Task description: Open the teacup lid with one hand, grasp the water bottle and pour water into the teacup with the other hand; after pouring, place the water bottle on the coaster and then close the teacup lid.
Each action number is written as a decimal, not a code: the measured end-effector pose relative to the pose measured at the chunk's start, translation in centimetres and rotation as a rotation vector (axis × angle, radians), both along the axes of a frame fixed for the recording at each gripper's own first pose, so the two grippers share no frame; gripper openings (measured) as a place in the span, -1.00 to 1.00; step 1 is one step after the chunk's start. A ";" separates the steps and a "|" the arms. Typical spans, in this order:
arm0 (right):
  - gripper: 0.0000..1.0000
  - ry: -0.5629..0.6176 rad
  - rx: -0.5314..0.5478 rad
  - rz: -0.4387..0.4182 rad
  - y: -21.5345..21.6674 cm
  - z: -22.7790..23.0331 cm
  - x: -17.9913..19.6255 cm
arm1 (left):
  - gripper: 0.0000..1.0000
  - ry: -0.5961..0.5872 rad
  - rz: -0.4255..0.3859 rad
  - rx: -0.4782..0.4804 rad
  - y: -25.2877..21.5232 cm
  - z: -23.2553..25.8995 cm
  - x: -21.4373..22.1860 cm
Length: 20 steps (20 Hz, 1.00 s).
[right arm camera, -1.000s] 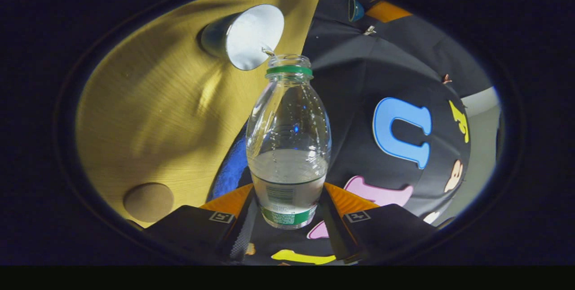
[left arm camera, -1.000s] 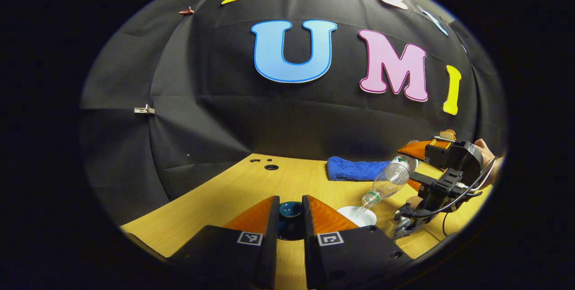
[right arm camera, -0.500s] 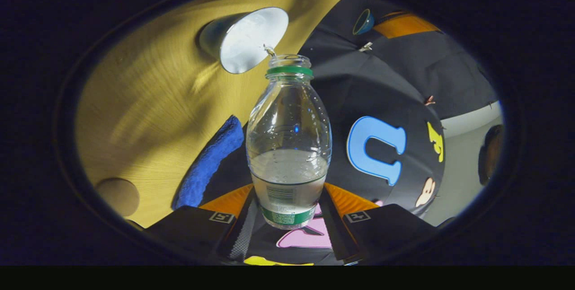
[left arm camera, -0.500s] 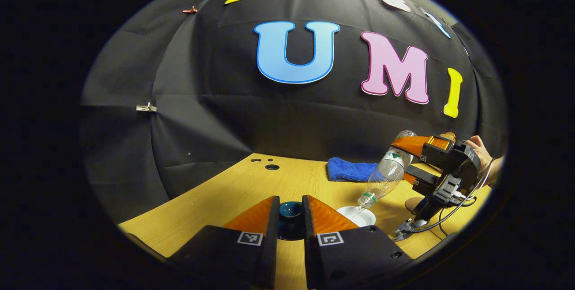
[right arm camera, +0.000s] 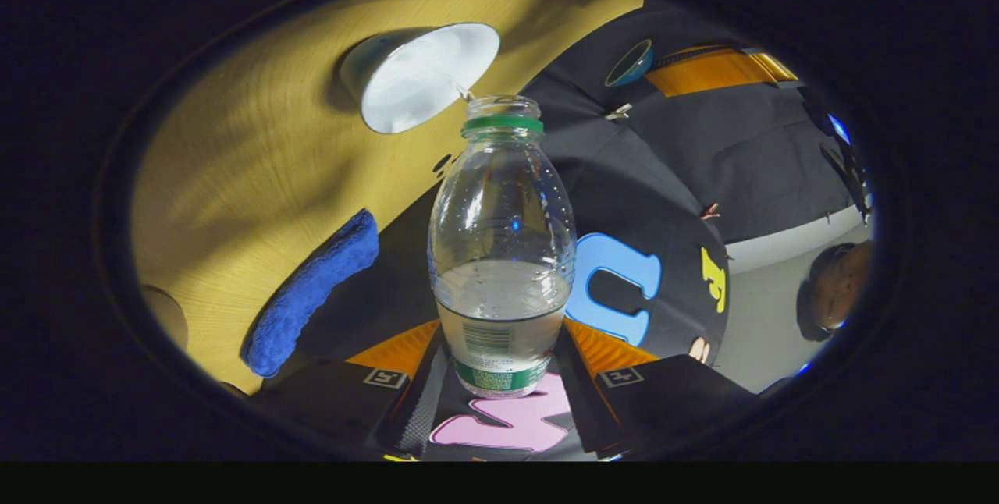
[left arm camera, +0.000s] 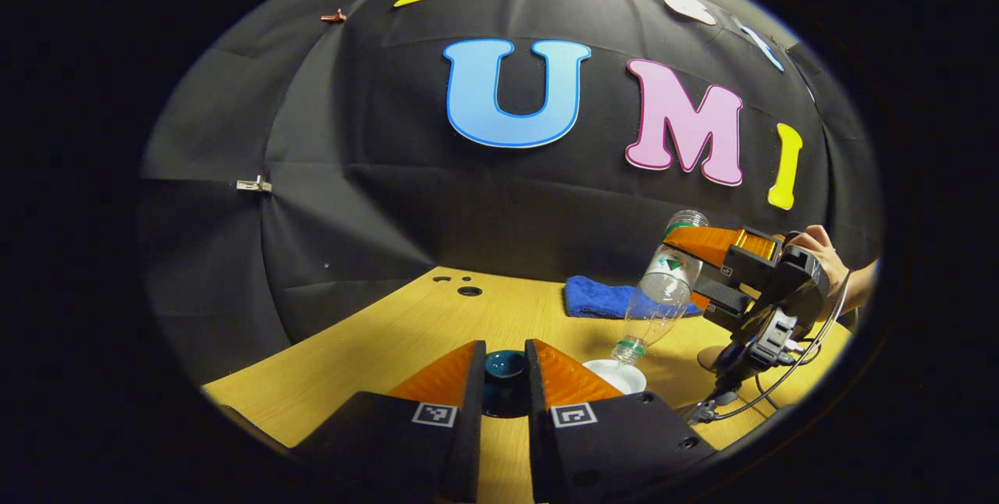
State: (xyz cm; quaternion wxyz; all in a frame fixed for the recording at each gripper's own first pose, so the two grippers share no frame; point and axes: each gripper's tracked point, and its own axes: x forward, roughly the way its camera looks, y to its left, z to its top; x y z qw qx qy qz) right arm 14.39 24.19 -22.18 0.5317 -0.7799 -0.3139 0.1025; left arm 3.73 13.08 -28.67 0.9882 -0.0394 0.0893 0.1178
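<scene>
My left gripper (left arm camera: 505, 383) is shut on the dark teal teacup lid (left arm camera: 505, 366) and holds it just above the table. To its right stands the white teacup (left arm camera: 620, 376), lidless. Over it my right gripper (left arm camera: 682, 271), held by a hand (left arm camera: 819, 245), is shut on the clear water bottle (left arm camera: 660, 293), which tilts steeply mouth-down. In the right gripper view the right gripper (right arm camera: 501, 367) clamps the bottle (right arm camera: 501, 254) near its base, and a thin stream runs from the mouth into the teacup (right arm camera: 417, 75). The lid (right arm camera: 629, 63) shows farther off.
A blue towel (left arm camera: 605, 297) lies at the back of the wooden table (left arm camera: 375, 340), behind the cup. The round brown coaster (left arm camera: 709, 356) sits right of the teacup, partly behind the right gripper. The black cloth wall rises close behind the table.
The right gripper has lifted the bottle's base higher, so the bottle tilts more steeply over the cup. The left gripper and the lid have stayed in place.
</scene>
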 end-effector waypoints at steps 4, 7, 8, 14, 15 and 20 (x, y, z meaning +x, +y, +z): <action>0.46 -0.033 -0.032 0.057 0.8 0.6 0.0 | -0.48 -0.003 0.002 0.000 0.0 0.3 0.0; 0.46 -0.046 -0.051 0.065 1.0 1.0 0.1 | -0.41 -0.007 -0.002 -0.001 -0.3 0.4 0.1; 0.47 -0.041 -0.045 0.060 0.8 0.9 0.5 | -0.41 -0.008 -0.003 -0.001 -0.4 0.4 0.2; 0.48 0.230 0.138 -0.034 -1.1 -2.7 1.8 | -0.41 -0.030 0.005 0.010 -0.7 1.1 0.6; 0.48 0.289 0.185 -0.048 -1.2 -3.5 1.4 | -0.41 -0.031 0.005 0.015 -0.7 1.2 0.7; 0.48 0.617 0.491 -0.152 -2.7 -7.1 -0.4 | -0.41 -0.027 0.012 0.022 -0.7 1.1 1.1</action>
